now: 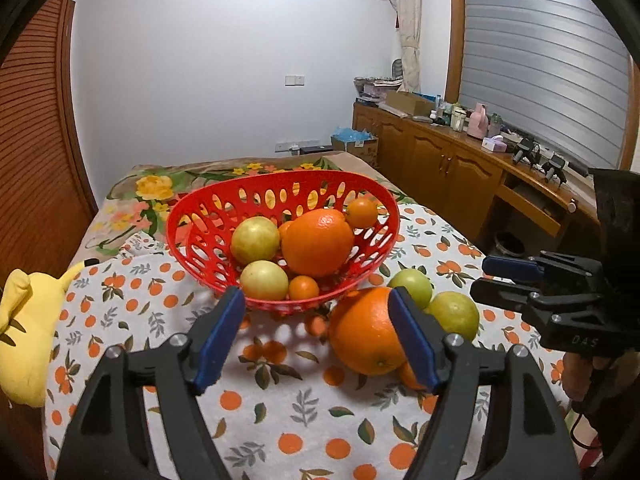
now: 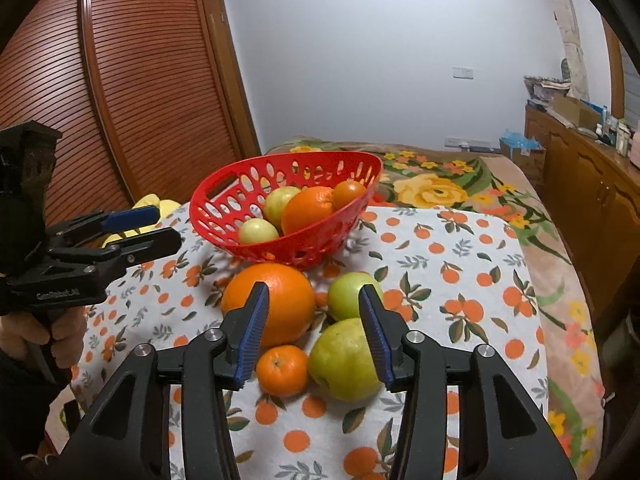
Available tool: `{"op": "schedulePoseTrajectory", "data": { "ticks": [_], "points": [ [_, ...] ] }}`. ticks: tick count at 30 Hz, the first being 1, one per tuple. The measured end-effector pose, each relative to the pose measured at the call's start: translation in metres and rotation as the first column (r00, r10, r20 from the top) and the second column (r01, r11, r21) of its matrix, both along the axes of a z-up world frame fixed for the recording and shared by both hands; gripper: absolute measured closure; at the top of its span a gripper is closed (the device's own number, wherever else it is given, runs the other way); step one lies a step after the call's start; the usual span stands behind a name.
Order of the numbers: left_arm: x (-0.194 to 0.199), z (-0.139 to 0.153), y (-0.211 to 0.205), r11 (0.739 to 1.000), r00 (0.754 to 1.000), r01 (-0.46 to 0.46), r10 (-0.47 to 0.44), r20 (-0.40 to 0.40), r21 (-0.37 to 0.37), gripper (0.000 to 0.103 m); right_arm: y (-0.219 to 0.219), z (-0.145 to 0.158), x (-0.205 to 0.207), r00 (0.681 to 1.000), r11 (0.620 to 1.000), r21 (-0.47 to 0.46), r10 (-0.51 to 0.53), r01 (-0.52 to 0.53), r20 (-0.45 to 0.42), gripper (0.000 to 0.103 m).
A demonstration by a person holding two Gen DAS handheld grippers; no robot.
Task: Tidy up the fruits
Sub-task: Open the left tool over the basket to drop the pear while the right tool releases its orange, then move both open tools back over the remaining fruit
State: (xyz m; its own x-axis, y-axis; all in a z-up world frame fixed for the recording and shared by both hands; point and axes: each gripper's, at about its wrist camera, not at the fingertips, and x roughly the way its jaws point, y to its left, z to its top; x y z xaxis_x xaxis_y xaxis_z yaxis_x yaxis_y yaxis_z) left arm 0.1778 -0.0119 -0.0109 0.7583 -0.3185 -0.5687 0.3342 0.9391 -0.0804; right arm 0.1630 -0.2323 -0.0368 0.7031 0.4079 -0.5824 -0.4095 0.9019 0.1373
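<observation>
Fruits lie both inside and in front of the red basket (image 2: 256, 216), which stands on the orange-print tablecloth (image 2: 460, 288). Left of the basket, at the cloth's edge, is a yellow plush toy (image 1: 24, 332). Also left of the basket in the right wrist view, the left gripper (image 2: 160, 226) hovers above the cloth with its jaws spread and nothing between them. Inside the basket I count two yellow-green apples (image 1: 255, 240), one large orange (image 1: 318, 242) and some small mandarins (image 1: 361, 212). In front of the basket, four loose fruits touch each other on the cloth: a big orange (image 2: 276, 300), a small mandarin (image 2: 282, 370) just before it, a green apple (image 2: 348, 294) and a yellow-green apple (image 2: 344, 360). The right gripper (image 2: 316, 340) is wide, holding nothing, its blue pads (image 2: 252, 332) standing above this loose group on the near side of the basket. Right of the basket, well apart, is a wooden cabinet (image 1: 440, 160)
</observation>
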Motion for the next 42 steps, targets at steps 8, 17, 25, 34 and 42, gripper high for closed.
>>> {"op": "schedulePoseTrajectory", "data": {
  "ticks": [8, 17, 25, 34, 42],
  "points": [
    [-0.013, -0.007, 0.0, 1.0, 1.0, 0.005, -0.005, -0.003, -0.026, 0.028, -0.008, -0.011, -0.005, 1.0, 1.0, -0.007, -0.022, 0.022, -0.017, 0.035],
    [-0.017, -0.023, -0.01, 0.999, 0.998, 0.029, -0.03, -0.048, -0.032, 0.028, -0.009, -0.029, 0.002, 0.998, 0.999, -0.03, -0.03, 0.028, -0.06, 0.034],
    [-0.019, -0.034, -0.015, 0.999, 0.996, 0.032, -0.034, -0.08, -0.026, 0.028, -0.002, -0.045, 0.014, 0.993, 0.997, -0.068, -0.041, 0.034, -0.107, 0.034],
    [-0.021, -0.042, -0.014, 0.999, 0.995, 0.03, -0.033, -0.097, -0.03, 0.028, 0.0, -0.057, 0.026, 0.986, 0.993, -0.103, -0.065, 0.05, -0.151, 0.033],
    [-0.019, -0.048, -0.018, 0.999, 0.993, 0.036, -0.037, -0.109, -0.015, 0.028, -0.002, -0.066, 0.032, 0.979, 0.995, -0.092, -0.064, 0.047, -0.191, 0.033]
  ]
}}
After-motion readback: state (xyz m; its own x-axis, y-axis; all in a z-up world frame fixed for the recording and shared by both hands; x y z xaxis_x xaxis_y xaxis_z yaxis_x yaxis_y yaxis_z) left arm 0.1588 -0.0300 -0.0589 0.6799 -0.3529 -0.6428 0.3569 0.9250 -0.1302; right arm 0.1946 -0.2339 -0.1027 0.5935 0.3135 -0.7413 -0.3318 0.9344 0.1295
